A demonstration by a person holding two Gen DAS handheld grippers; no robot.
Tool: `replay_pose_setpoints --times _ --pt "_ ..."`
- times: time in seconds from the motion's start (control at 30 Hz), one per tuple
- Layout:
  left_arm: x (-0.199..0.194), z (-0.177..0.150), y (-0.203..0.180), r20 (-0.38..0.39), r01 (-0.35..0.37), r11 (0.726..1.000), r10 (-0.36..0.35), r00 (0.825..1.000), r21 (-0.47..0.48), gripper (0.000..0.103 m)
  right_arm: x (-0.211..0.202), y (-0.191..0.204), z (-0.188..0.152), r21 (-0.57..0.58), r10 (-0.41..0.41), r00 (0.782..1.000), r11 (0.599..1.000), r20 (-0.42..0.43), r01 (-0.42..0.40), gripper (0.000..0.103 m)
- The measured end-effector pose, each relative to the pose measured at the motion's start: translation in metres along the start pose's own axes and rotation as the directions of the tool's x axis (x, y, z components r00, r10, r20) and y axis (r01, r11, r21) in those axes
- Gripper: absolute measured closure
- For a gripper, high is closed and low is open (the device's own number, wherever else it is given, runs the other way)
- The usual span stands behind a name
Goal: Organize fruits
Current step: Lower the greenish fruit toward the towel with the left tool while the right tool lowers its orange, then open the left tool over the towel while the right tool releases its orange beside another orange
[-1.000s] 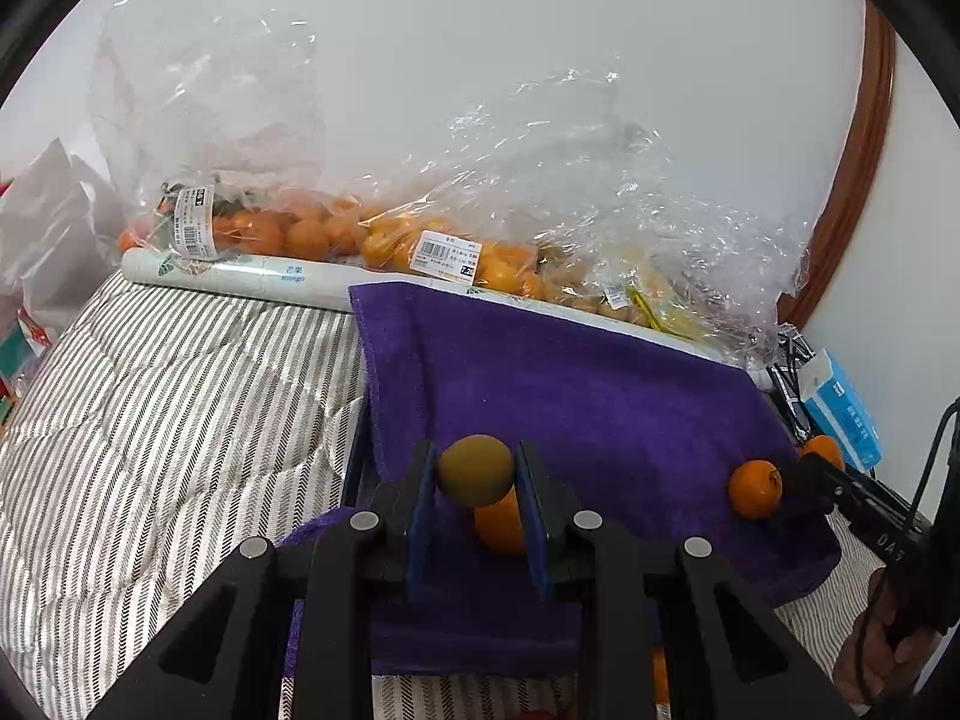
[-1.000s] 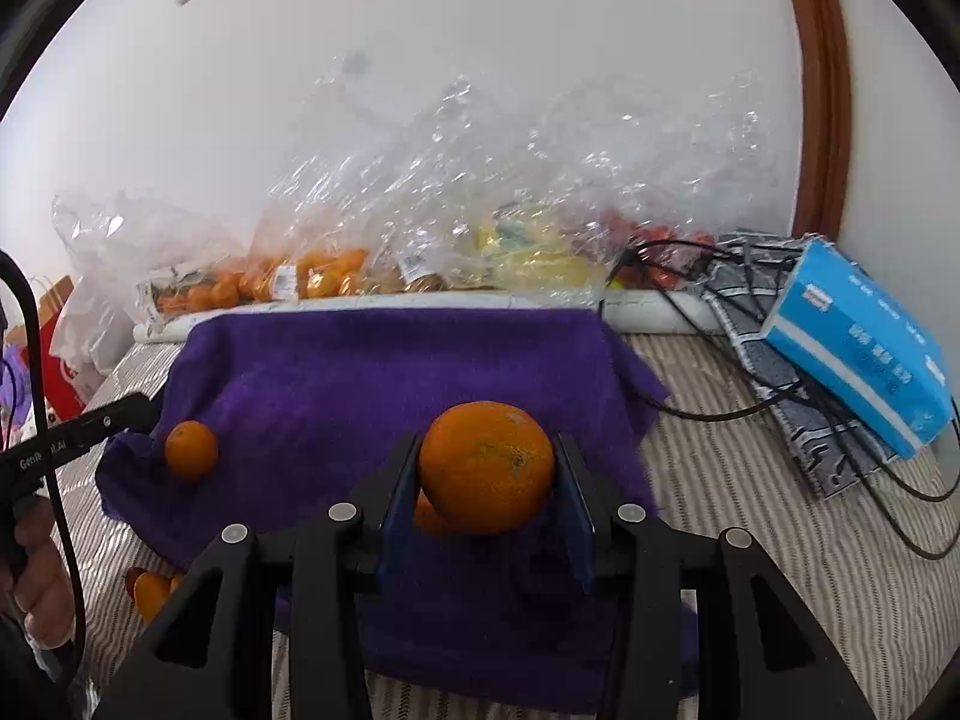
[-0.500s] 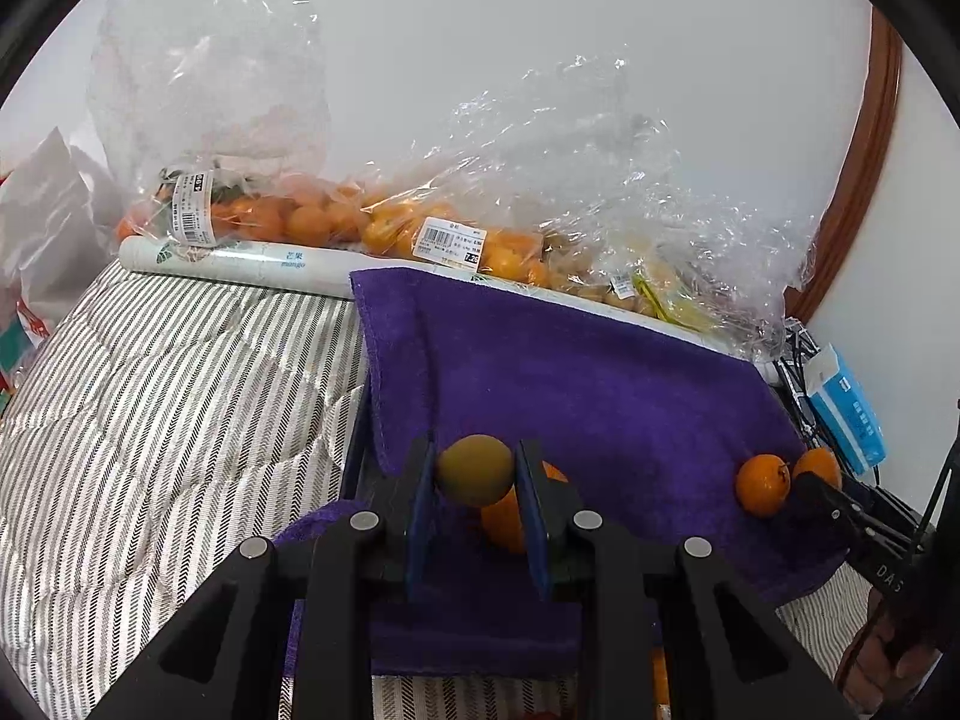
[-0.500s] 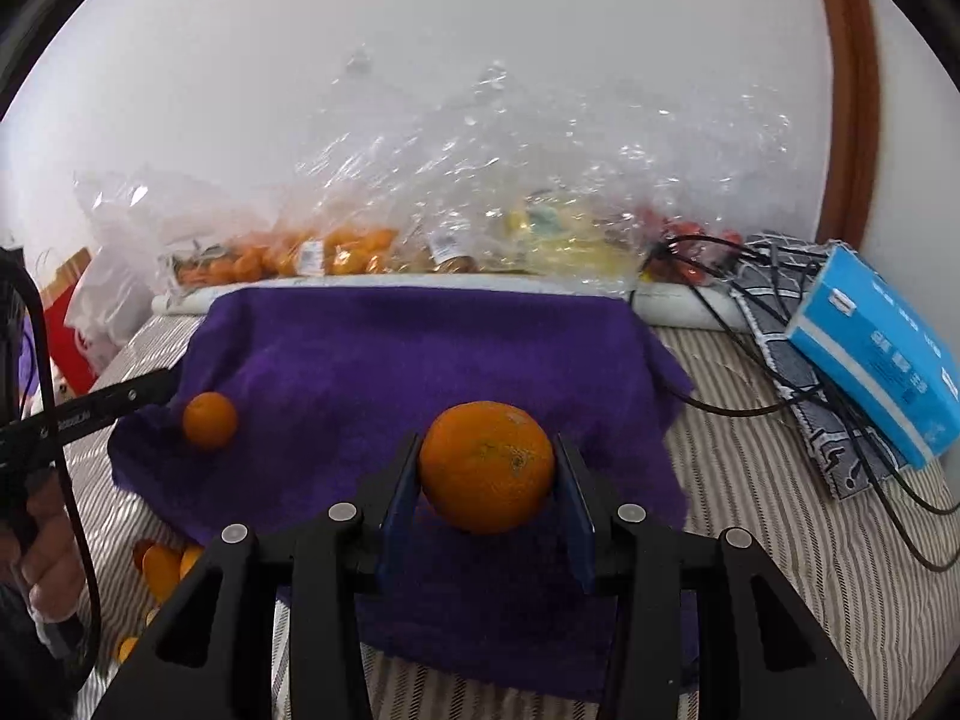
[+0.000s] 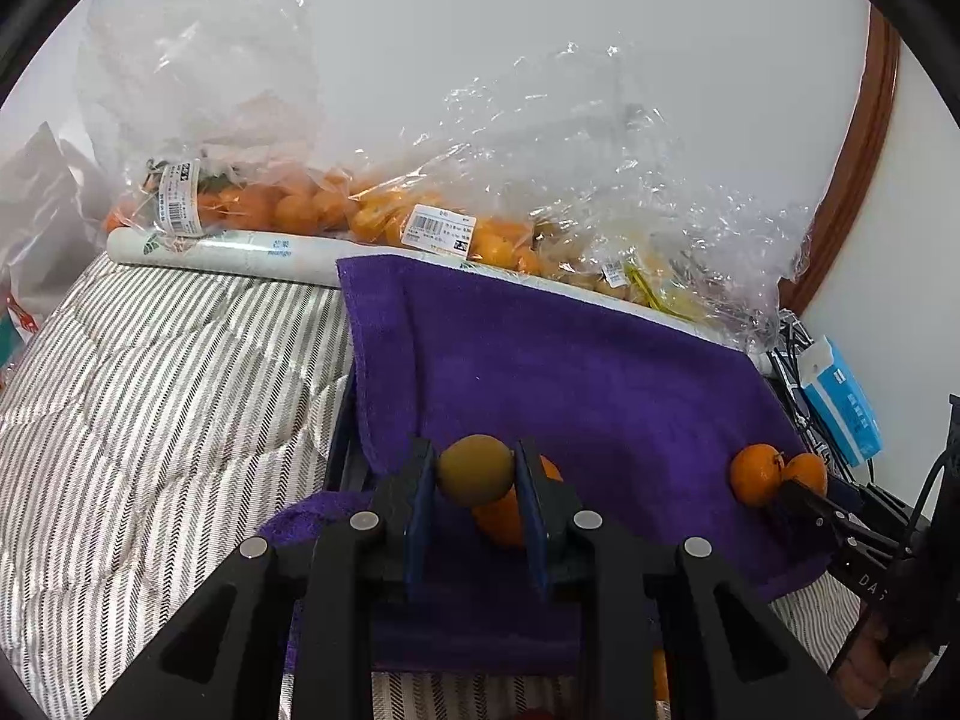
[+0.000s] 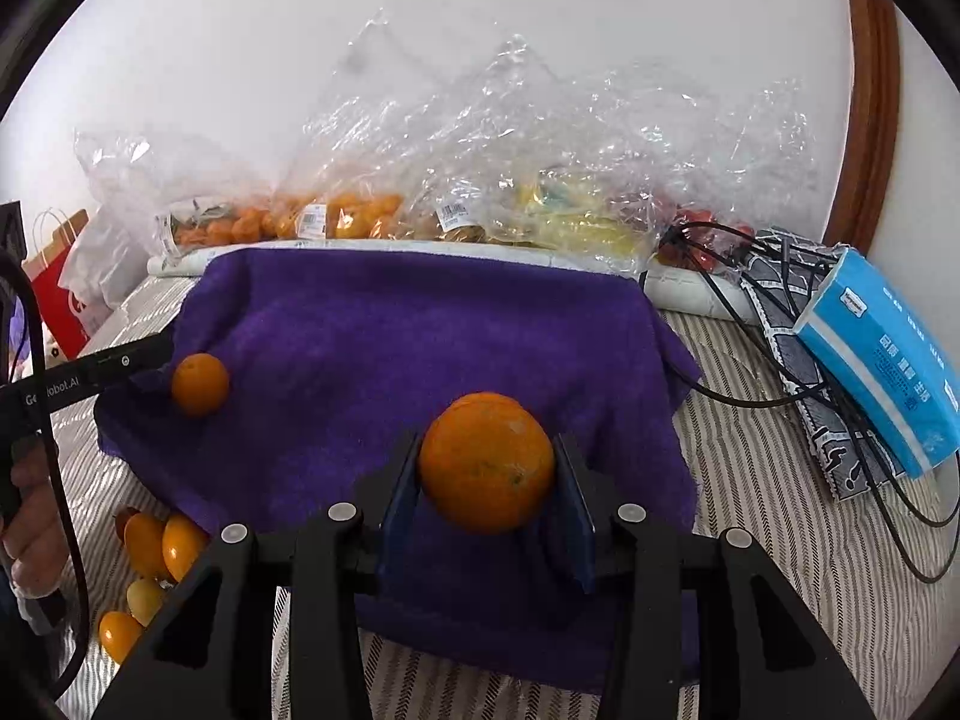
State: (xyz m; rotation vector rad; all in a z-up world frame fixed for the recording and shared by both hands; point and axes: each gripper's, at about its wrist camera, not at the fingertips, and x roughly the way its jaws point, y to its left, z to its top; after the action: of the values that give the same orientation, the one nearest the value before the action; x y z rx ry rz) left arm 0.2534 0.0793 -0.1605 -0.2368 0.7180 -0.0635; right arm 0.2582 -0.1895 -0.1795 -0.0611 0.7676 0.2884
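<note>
Both tongs loaded, mid-carry over the purple towel

Left tongs (image 5: pixel 474 480) pinching a small olive-green fruit (image 5: pixel 474 470), right tongs (image 6: pixel 486 480) clamped on a big orange (image 6: pixel 486 462), both held just above the purple towel (image 6: pixel 432 324) on the striped bed (image 5: pixel 150 372). Loose mandarin (image 6: pixel 200 384) already sitting on the towel, small yellow-orange fruits (image 6: pixel 162 540) off its edge. Looks like the placing step; probably next: lower, set down gently so nothing rolls, then let go.

Left tongs (image 5: pixel 474 474) clamping olive-green fruit (image 5: pixel 474 470), purple towel (image 5: pixel 576 360), two oranges (image 5: pixel 755 474) right
</note>
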Motion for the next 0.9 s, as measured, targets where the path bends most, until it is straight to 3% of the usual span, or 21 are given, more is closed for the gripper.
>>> replay_pose_setpoints --times 0.4,0.7,0.9 --pt "0.003 -0.004 -0.006 -0.022 0.012 0.999 -0.011 1.000 0.031 0.078 0.015 -0.004 -0.006 -0.024 -0.040 0.996 0.999 -0.083 0.038 0.060" --pt "0.004 -0.004 -0.004 -0.030 0.006 1.000 -0.005 1.000 0.013 0.078 0.015 -0.002 -0.007 -0.031 -0.044 0.996 0.999 -0.081 0.042 0.060" --pt "0.005 -0.004 -0.001 -0.039 0.010 1.000 -0.010 0.999 0.000 0.078 0.005 0.001 -0.005 -0.041 -0.051 0.998 0.998 -0.029 0.050 0.057"
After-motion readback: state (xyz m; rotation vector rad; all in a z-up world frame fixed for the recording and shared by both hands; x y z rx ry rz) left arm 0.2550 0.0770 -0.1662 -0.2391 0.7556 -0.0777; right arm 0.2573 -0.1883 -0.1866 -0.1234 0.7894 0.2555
